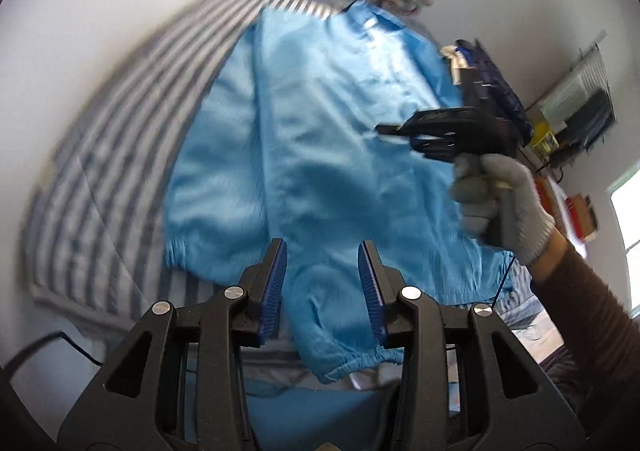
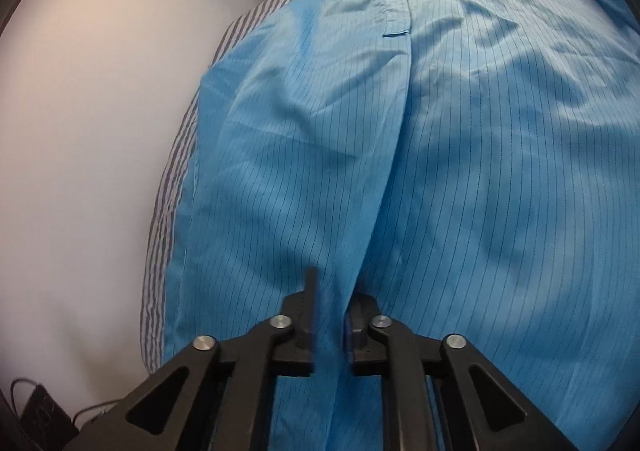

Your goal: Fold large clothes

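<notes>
1. Bedding first, at the far left: a striped sheet [image 1: 100, 155] covers the surface, and the blue coat [image 1: 312, 155] lies spread on it, collar at the far end, cuffs nearest the left camera.
2. Left gripper [image 1: 323, 291] hangs above the near sleeve with its jaws parted and nothing between the blue pads [image 1: 276, 291]; the elastic cuff [image 1: 360, 365] lies just below and a little to the right of it.
3. Down the middle of the coat, the right wrist view shows the front placket [image 2: 396, 11] and a long crease running toward the camera over pinstriped fabric.
4. Right gripper [image 2: 330, 315] is low over that crease. Cloth fills the narrow gap between its fingers, but I cannot tell whether they are clamped on a pinch or only resting against it.
5. At the right of the left view, a gloved hand [image 1: 500, 203] holds the right gripper's handle over the coat's body.
6. Step in hand, as I judge it: the coat is laid out flat and no fold is made, so this looks like smoothing or setting up the first fold.
7. Next move likely calls for the left gripper to drop onto the cuff and close, then carry the sleeve across the body while the right one keeps the middle from sliding; thin slippery cloth may slip or bunch.
</notes>
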`<state>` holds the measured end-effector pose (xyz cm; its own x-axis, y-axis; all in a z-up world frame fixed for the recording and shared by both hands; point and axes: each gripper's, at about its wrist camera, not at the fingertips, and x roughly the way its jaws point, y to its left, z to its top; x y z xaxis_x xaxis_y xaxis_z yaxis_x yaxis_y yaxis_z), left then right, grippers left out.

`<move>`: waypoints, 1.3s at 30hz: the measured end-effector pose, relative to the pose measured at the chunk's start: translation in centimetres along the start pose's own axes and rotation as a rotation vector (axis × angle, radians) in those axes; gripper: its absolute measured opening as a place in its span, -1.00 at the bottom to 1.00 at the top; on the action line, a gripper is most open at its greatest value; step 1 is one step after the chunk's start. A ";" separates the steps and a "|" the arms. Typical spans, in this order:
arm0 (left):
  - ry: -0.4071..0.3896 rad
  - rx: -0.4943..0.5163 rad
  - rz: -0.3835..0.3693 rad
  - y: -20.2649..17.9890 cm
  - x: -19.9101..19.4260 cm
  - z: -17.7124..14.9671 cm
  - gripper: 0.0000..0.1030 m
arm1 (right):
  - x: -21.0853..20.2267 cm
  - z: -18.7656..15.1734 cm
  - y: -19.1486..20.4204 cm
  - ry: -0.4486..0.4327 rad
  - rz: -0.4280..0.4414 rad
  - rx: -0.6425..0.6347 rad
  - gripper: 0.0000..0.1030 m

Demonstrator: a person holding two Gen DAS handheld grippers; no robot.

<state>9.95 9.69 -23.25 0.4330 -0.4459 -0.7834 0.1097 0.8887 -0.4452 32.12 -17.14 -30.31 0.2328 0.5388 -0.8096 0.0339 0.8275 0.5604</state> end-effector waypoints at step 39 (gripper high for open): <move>0.032 -0.156 0.265 7.2 2.9 2.2 -0.90 | -1.7 -4.5 4.7 -0.005 -0.280 -0.298 -0.66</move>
<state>13.96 15.05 -27.79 0.3998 -0.2061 -0.8931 -0.1433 0.9484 -0.2830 27.54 -13.48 -27.03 0.2590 0.2864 -0.9224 -0.1865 0.9519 0.2432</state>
